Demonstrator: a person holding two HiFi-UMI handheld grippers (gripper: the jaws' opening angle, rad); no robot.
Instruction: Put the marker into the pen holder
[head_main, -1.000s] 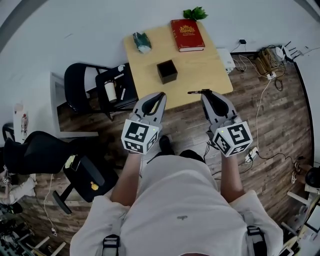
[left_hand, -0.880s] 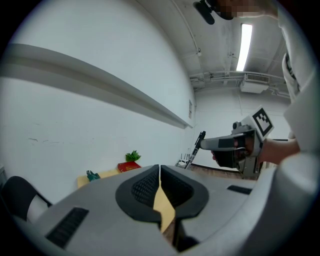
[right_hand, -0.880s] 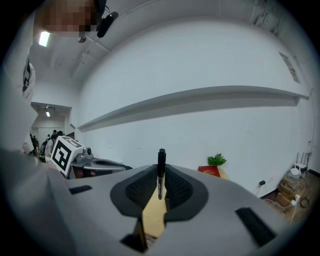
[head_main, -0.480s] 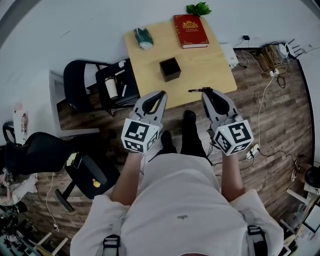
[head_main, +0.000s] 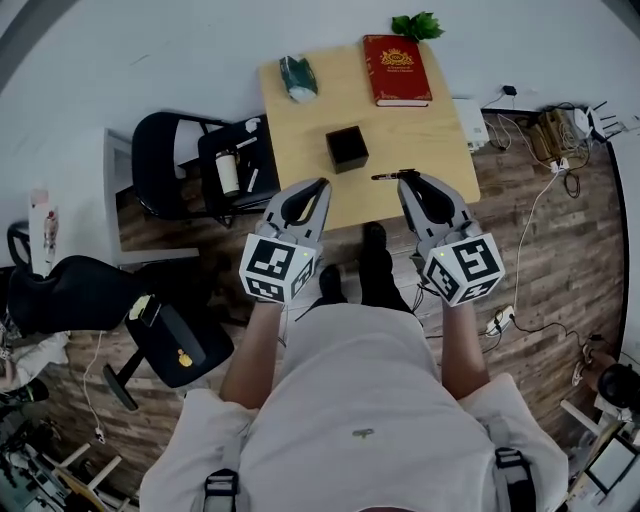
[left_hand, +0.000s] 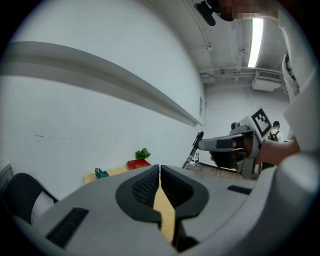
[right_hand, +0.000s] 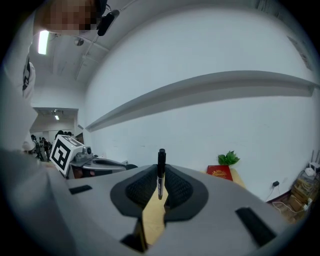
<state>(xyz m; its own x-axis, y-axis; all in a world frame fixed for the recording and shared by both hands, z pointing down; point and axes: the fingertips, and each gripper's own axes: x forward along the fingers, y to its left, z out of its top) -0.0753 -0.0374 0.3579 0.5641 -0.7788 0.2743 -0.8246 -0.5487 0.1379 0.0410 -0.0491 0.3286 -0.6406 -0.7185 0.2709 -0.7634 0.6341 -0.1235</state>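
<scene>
A black marker lies crosswise in my right gripper, whose jaws are shut on it over the near edge of the wooden table. In the right gripper view the marker stands upright between the pads. The pen holder, a small black open box, sits mid-table, ahead and left of the marker. My left gripper is shut with nothing in it, at the table's near edge, left of the right one. In the left gripper view the left gripper has its jaws pressed together, and the marker shows at the right.
A red book and a green plant lie at the table's far right, a teal object at its far left. A black chair holding a cup stands left of the table. Cables cross the floor at right.
Both grippers have come forward over the table's near edge, the marker still held. The pen holder now lies closer ahead of them.
</scene>
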